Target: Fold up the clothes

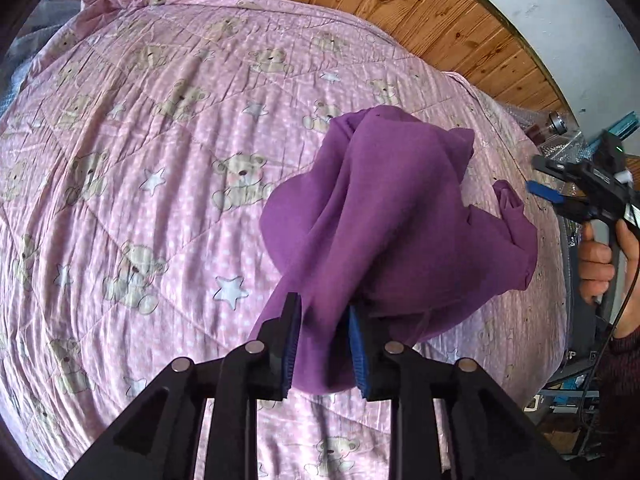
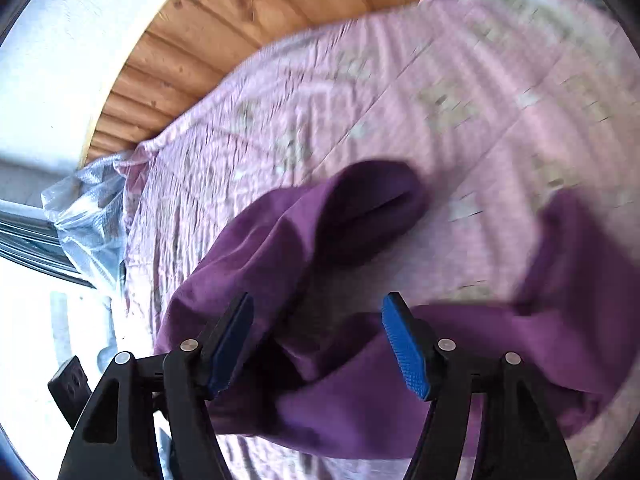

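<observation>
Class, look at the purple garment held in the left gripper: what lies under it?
Under the purple garment lies the pink bear-print quilt, showing all around it. The left gripper pinches one bunched end. Whatever lies beneath the cloth itself is covered.

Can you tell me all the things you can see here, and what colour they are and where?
Garment: one, purple, bunched, partly lifted over the quilt, pinched by the left tool.
Quilt: one, pink with teddy bears and white stars, spread over the bed.
Wood panelling: brown planks, behind the bed.
Wall: white, beyond the panelling.
Plastic wrap: clear, crumpled, at the bed's far corner in the right wrist view.
Clutter: small items past the bed's edge, too small to tell.
Left tool: one, black with blue pads, shut on the garment.
Right tool: one, black with blue pads, open, over the garment.
Hand: one, gripping the right tool's handle, dark sleeve.
</observation>
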Demonstrator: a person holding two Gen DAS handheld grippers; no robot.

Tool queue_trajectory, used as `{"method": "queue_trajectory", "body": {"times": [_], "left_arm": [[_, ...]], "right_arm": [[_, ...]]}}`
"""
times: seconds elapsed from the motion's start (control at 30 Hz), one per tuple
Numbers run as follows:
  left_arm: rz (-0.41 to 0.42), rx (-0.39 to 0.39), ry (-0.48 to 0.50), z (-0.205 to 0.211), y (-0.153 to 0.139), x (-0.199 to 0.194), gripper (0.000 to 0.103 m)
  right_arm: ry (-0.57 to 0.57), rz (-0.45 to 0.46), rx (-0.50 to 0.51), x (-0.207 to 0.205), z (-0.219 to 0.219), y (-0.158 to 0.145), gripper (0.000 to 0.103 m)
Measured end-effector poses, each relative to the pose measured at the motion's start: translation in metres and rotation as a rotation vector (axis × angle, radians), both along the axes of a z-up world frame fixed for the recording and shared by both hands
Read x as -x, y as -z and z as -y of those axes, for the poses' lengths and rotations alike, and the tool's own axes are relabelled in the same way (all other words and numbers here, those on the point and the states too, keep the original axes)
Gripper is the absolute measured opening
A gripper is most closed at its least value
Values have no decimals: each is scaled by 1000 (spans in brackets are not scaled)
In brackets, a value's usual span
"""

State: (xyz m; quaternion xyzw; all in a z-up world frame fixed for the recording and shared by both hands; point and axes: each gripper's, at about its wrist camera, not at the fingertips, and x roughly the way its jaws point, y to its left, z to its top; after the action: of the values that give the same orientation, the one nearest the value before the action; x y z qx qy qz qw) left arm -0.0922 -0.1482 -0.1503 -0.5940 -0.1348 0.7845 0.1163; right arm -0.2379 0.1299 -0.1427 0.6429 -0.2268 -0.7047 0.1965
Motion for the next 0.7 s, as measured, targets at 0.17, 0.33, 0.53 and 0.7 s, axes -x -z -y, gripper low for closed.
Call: {"method": "queue_trajectory", "body": {"times": [0.17,0.33,0.53,0.7], "left_arm": [[-66,-169,166,-62,-24,7,25],[-155,-239,289,-84,-58,-5,28],[-198,-214,121,-19,-50,19,49],[-94,-51,30,0,12,96,51]], "right_arm": [[-35,-42,78,13,43,7,8],[153,-329,-58,-2,-67,-84,7],[338,-170,-457,-59,-219,-57,13],[374,-64,-440,-122,-223,-26,41]]}}
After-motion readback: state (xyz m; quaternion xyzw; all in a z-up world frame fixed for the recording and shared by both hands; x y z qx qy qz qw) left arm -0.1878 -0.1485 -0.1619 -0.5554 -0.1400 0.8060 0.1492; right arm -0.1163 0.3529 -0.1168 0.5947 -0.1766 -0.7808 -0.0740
